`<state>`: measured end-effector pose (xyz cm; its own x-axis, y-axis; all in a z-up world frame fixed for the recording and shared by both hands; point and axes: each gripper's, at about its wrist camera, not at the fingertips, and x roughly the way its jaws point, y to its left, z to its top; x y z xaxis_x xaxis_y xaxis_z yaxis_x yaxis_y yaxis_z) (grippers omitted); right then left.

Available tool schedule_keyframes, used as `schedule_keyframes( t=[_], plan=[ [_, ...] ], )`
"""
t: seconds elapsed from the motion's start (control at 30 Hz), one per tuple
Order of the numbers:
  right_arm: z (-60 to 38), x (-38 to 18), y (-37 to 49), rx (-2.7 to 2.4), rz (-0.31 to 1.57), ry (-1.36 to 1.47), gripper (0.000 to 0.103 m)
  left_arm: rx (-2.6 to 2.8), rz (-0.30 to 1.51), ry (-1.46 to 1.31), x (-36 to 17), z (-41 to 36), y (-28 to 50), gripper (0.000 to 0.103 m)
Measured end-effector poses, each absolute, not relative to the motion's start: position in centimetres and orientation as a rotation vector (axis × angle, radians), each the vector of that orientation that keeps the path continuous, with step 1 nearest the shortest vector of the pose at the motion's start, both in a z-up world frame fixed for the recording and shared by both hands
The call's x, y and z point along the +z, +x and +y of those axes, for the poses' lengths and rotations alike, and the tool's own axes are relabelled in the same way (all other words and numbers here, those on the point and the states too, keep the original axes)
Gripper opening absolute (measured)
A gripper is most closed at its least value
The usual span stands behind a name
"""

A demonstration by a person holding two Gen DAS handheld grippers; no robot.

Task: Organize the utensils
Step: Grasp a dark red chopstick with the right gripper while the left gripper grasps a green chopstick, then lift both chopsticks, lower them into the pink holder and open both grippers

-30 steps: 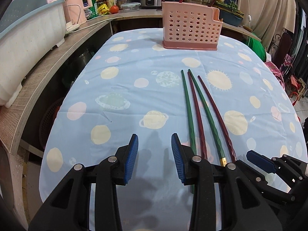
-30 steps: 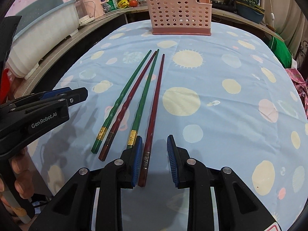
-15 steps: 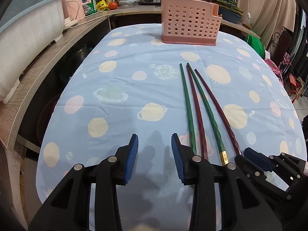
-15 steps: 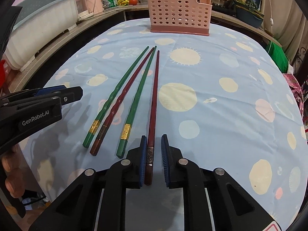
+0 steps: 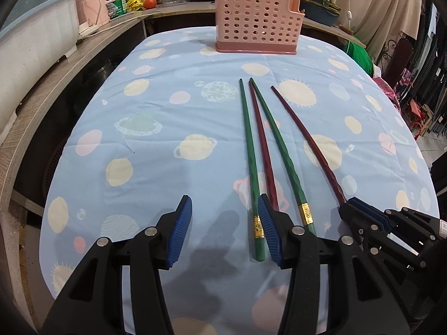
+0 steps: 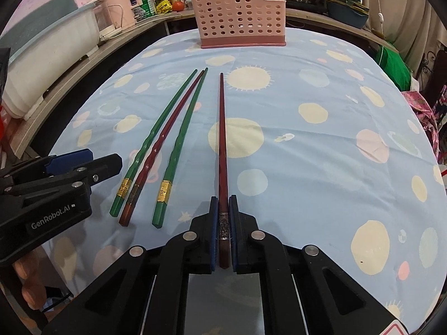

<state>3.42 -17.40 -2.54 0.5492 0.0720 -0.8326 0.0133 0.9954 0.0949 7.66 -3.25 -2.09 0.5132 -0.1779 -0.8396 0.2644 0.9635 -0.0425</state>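
- Hidden: my right tongs [image 6: 222,223] cover the butt end of the dark red chopstick [image 6: 222,139] they pinch; my left tongs' [image 5: 223,229] right finger [image 5: 269,231] hides the near part of a second red chopstick [image 5: 261,145].
- Left tongs: spread and still opening, nothing between them but cloth; the outer green chopstick [image 5: 250,164] lies just inside their right finger.
- The other green chopstick [image 5: 279,142] lies between the two pairs of tongs.
- Open room: bare cloth ahead and to the right of the right tongs; more ahead and to the left of the left tongs.
- Surface [image 6: 321,153]: blue cloth printed with suns and planets; the pink holed utensil basket [image 6: 241,16] stands well ahead of both tongs, at the far edge.
- Room: a wooden ledge [image 5: 56,83] to the left carries a pale tub; pots and bottles behind the basket are too blurred to sort out.
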Motion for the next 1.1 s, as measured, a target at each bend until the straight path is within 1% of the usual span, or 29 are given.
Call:
schedule_keyframes(
  t=[0.27,0.37,0.67,0.77,0.83,0.9,1.1],
  plan=[
    [-17.4,-2.6,3.4,0.035,0.986,0.096,0.007,-0.27,1.027,0.111,-3.3,-3.8,7.6,0.047],
    [-17.4,-2.6,3.4,0.035,0.986,0.095,0.007,-0.267,1.023,0.113,-3.5,-3.7,7.6,0.049],
    [-17.4,-2.6,3.4,0.035,0.986,0.097,0.007,-0.259,1.014,0.13,-4.0,-3.6,7.4,0.045],
    [-17.4,-2.6,3.4,0.034,0.986,0.095,0.007,-0.266,1.012,0.13,-3.9,-3.6,7.2,0.033],
    [-17.4,-2.6,3.4,0.035,0.987,0.098,0.007,-0.272,1.015,0.128,-3.8,-3.6,7.2,0.018],
    [-17.5,-2.6,3.4,0.036,0.989,0.102,0.007,-0.284,1.024,0.12,-3.7,-3.5,7.3,0.008],
    [-17.8,-1.5,3.2,0.038,0.973,0.113,0.007,-0.29,1.011,0.099,-2.4,-3.2,7.4,0.007]
  ],
)
